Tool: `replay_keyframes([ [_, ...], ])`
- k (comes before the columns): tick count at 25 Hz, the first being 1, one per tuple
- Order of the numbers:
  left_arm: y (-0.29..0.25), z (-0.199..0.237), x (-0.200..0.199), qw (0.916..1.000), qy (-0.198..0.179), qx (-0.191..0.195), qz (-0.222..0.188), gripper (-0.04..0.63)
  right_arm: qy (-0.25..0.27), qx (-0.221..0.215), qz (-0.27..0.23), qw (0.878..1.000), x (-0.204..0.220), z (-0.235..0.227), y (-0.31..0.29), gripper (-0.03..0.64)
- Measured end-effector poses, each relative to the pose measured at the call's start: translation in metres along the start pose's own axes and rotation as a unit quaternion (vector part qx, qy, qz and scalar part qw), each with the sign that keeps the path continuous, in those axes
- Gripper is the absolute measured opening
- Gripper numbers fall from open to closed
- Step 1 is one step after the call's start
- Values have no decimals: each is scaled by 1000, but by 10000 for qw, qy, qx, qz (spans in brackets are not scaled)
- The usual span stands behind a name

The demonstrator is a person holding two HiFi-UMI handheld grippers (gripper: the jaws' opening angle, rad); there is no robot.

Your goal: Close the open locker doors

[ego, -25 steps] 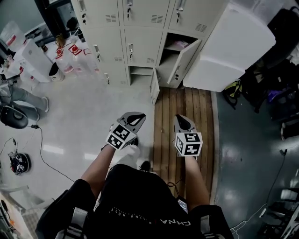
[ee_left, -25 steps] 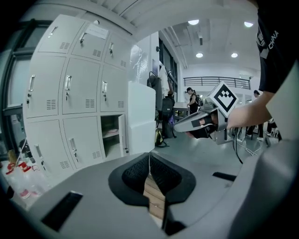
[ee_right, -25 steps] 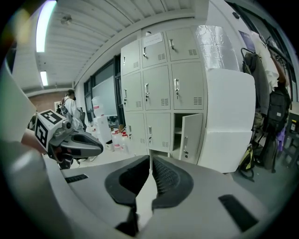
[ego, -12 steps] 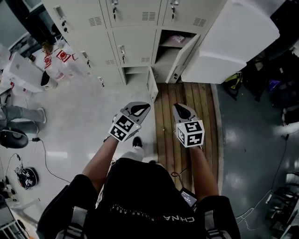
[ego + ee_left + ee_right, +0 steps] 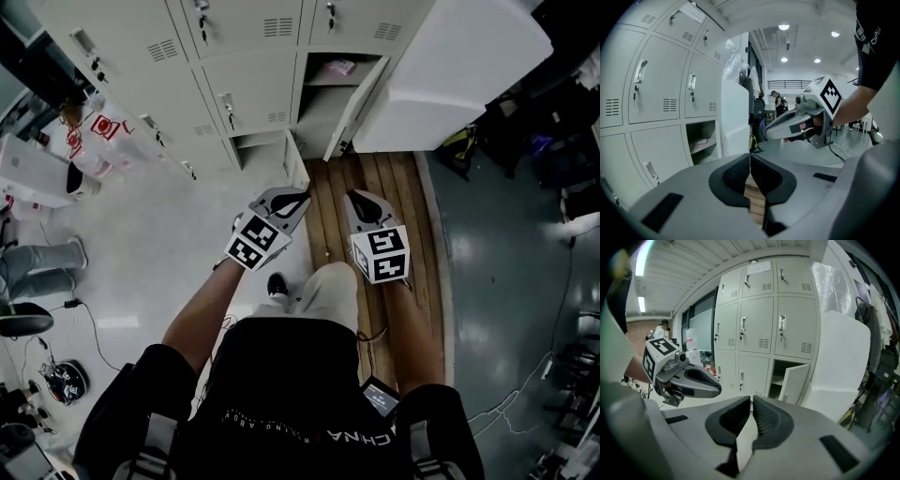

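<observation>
Standing ajar ahead: tall locker door (image 5: 356, 105), long axis upright, nearer the right hand-held gripper (image 5: 358, 199); low door (image 5: 298, 172) before the left hand-held gripper (image 5: 300, 196). Both pinched closed, empty.

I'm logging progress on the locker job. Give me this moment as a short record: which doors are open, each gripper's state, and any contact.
open doors: two, a larger door and a small low door
left gripper: shut, empty
right gripper: shut, empty
contact: neither gripper touches a door
behind larger door: pink item on a shelf
in front of lockers: wooden platform
</observation>
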State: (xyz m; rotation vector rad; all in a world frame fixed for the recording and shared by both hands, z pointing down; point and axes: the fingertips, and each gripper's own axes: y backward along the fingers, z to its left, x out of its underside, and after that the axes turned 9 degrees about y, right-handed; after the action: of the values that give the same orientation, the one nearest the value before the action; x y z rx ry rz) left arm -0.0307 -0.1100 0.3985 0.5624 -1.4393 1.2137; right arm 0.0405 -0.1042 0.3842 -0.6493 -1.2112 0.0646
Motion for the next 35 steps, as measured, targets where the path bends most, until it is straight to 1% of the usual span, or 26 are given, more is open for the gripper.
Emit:
replay_keyframes([
  [3,-11,3,-5,9999,69,67,-84,21,-64,71,25,10000,3,-6,-4,43],
  [6,-28,13,-7,9999,126,72,-82,21,-215,144,7,9997,6,-16,-12,43],
  [9,-47,21,-9,9993,299,189,-79,23,-380,129,-97,9991,11,-24,-21,43],
  [11,-61,27,-12,9993,326,183,-50,23,-472,104,-100,9988,17,-30,-27,43],
  [12,-70,31,-14,9993,328,176,-34,33,-512,104,-93,9986,18,-35,-30,43],
  [13,-80,35,-16,9993,337,177,-12,86,-542,117,-88,9984,20,-41,-34,43],
  [14,-90,39,-17,9993,337,175,12,115,-561,136,-84,9983,22,-47,-39,43],
  [15,-99,43,-18,9994,307,158,35,117,-579,153,-80,9982,26,-53,-44,43],
  [19,-135,65,-22,9998,114,-117,77,118,-680,198,-78,9975,42,-76,-65,43],
  [23,-168,98,-23,9989,167,-427,141,118,-791,168,-64,9967,55,-94,-90,43],
  [25,-184,111,-24,9986,204,-475,133,131,-798,152,-105,9966,58,-103,-103,43],
  [27,-199,120,-26,9986,272,-445,90,145,-820,126,-134,9965,63,-110,-116,43],
  [29,-213,129,-28,9985,305,-455,73,155,-852,35,-144,9963,66,-114,-127,43],
  [35,-249,156,-38,9964,323,-777,-49,173,-885,-110,-91,9960,80,-131,-154,43],
])
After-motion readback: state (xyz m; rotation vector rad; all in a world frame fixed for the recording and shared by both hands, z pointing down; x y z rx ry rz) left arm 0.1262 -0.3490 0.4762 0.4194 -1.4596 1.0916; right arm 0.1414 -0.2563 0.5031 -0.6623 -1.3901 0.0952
